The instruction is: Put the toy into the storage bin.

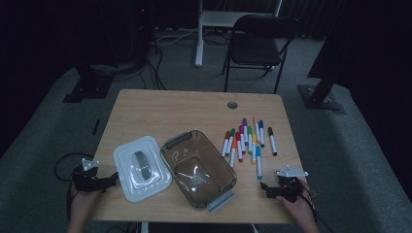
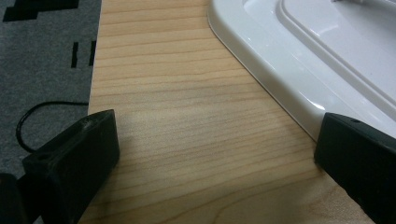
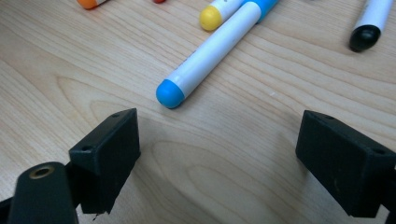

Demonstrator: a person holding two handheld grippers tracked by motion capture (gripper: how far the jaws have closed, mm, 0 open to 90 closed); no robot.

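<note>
Both tongs (image 1: 266, 189) gape; blue marker (image 3: 205, 56) ahead, lid (image 2: 299, 70) beside.

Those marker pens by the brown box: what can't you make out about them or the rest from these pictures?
- Markers, high view: dim and small; any print unreadable.
- Blue marker, right gripper view: far end cut off by the top edge.
- White lid, left gripper view: mostly cut off by the frame.
- Container, high view: glare blurs its bottom.
</note>
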